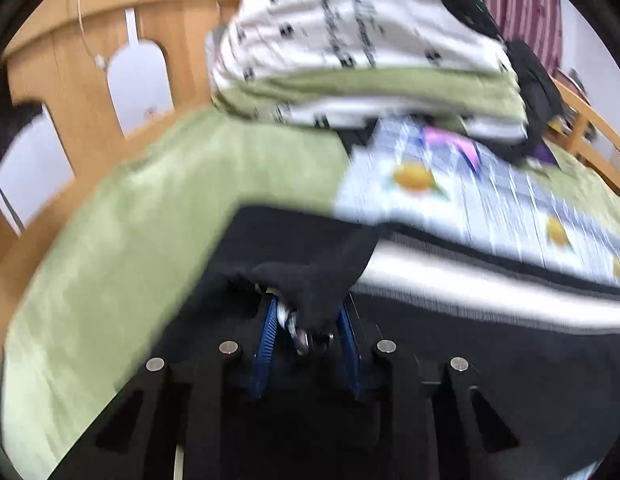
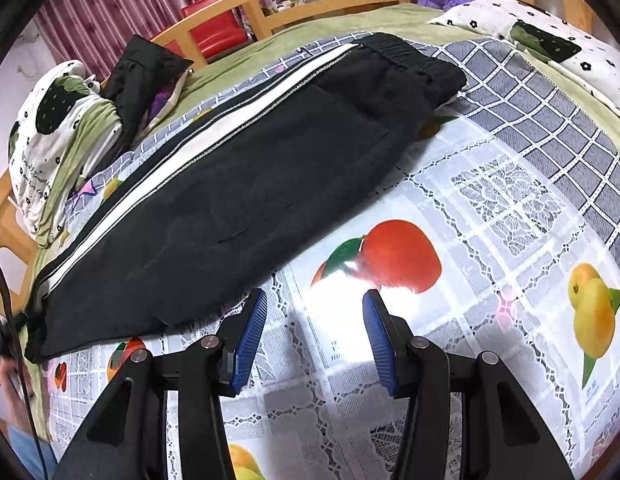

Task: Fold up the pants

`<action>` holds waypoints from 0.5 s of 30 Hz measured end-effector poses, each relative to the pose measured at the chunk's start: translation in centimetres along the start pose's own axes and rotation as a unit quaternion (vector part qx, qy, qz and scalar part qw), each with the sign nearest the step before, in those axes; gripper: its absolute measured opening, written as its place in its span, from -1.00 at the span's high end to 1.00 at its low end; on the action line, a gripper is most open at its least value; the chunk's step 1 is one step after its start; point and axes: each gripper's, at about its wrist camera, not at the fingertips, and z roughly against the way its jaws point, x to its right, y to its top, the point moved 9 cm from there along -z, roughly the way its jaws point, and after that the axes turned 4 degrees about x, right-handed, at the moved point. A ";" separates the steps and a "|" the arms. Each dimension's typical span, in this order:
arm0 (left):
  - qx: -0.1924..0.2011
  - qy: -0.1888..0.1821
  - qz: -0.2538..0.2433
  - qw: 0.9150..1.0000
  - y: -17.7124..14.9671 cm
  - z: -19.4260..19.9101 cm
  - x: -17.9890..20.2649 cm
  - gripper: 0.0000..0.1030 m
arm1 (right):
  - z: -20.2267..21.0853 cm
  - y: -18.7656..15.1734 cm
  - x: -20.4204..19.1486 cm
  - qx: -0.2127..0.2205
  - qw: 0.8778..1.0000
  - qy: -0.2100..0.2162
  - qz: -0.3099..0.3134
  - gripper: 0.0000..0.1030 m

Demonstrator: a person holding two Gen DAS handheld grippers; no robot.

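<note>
Closest to my left lens, the left claw (image 1: 308, 330) is pinching a bunch of black cloth, the hem end of the pants (image 2: 238, 184), with a metal clip caught between the pads. My right claw (image 2: 314, 338) hangs spread and empty over the fruit-print tablecloth (image 2: 489, 248). The pants lie lengthwise, legs apparently stacked, white stripe toward the far edge of the bed (image 2: 349, 16). I judge the crosswise folds remain. Open cloth lies on my near side; a pillow (image 2: 549, 36) and bedding pile (image 2: 58, 132) crowd the far corners.
</note>
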 end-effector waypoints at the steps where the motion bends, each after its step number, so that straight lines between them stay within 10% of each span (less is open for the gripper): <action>1: -0.001 0.013 -0.004 1.000 1.1 -0.1 -0.1 0.21 | -0.1 -0.1 -0.1 -0.001 1.000 -0.003 0.001 0.05; 4: 0.010 0.036 -0.028 0.999 2.7 0.8 0.2 -0.37 | -0.3 -0.1 -0.4 -0.005 1.000 -0.007 0.001 0.05; 7: 0.018 0.007 -0.040 0.999 1.9 2.8 1.2 -0.41 | -0.1 0.4 -0.8 0.004 1.000 -0.002 0.000 0.05; 11: -0.036 -0.089 -0.013 0.995 -2.8 4.6 3.1 -0.41 | -0.2 1.3 -0.8 0.008 1.000 0.004 -0.008 0.05; 15: -0.093 -0.204 0.053 0.973 -9.5 7.1 3.9 -0.41 | -0.9 2.0 -0.2 0.008 1.000 0.007 -0.018 0.05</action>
